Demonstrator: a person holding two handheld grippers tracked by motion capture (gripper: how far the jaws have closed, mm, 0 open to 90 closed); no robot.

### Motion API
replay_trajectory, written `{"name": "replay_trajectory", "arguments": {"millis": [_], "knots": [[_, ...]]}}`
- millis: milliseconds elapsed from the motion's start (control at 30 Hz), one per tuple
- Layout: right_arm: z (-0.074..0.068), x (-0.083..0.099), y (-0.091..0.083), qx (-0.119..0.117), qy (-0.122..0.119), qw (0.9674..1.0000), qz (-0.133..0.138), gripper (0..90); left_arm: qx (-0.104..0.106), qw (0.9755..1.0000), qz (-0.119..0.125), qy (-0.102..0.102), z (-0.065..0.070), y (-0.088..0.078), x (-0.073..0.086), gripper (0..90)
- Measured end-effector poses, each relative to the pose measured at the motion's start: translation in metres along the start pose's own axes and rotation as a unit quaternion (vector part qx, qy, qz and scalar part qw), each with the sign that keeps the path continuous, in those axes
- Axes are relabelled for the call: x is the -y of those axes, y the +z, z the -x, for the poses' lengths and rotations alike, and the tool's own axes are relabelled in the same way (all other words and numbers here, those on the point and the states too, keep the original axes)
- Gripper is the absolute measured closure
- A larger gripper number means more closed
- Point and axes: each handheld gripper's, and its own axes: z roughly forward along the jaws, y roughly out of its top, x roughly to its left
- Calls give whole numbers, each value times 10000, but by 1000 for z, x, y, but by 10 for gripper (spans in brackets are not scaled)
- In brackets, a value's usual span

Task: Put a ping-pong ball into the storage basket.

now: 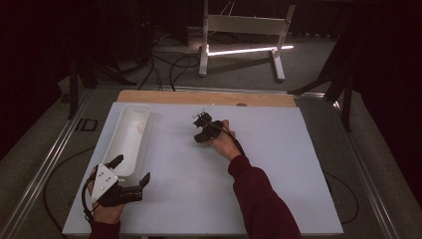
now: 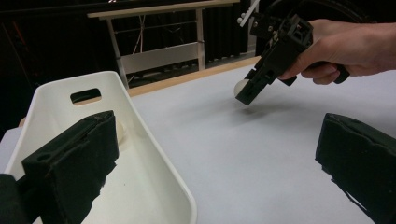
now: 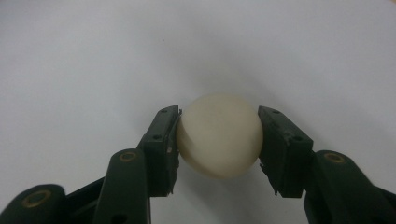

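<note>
Ball (image 3: pixel 219 135), cream-white and round, sits clamped between the two pads of the right claw (image 3: pixel 218 140); the jaws press on both of its sides. In the left gripper view the same ball (image 2: pixel 241 87) shows at the tip of the right claw (image 2: pixel 247 91), just above the white bench (image 2: pixel 243 154), with a faint shadow beneath it. Whether it has fully left the surface cannot be told.

Left claw (image 1: pixel 132 172) stands wide, holding nothing. It rests at the near end of the white tray (image 1: pixel 130 144), one jaw over the tray's rim (image 2: pixel 154 154).

Progress, as a judgement:
- Grasp of the ball: done.
- Transfer to the tray: not yet done.
- A second, similar round piece (image 2: pixel 120 132) already lies inside the tray, against its wall.

Clearance:
- Bench surface between the right claw (image 1: pixel 203 130) and the tray is bare.
- Tray walls rise above the bench; the ball must pass over the rim.
- The left claw occupies the near end, so the far end by the handle slot (image 2: pixel 85 95) offers more room.
- The wooden edge (image 1: pixel 209 97) at the far side lies well apart.
</note>
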Motion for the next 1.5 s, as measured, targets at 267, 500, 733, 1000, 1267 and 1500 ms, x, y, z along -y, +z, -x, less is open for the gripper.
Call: {"name": "replay_trajectory", "arguments": {"millis": [267,500,733,1000,1267,1500], "knots": [[0,0,-6,21,-38,10000,49,502,-6,10000,1,-8,0,0,0,2],[-3,-1,-13,-17,-72,9998,171,502,-7,10000,1,-7,0,0,0,2],[-9,-1,-21,-25,-190,9995,245,502,-6,10000,2,-8,0,0,0,2],[-12,-3,-30,-30,-232,9992,322,503,-5,10000,1,-8,0,0,0,2],[-13,-4,-36,-10,-277,9990,340,503,-8,10000,-2,-3,0,0,0,2],[-16,-7,-44,-16,-344,9986,410,502,-5,10000,0,0,0,0,0,2]]}}
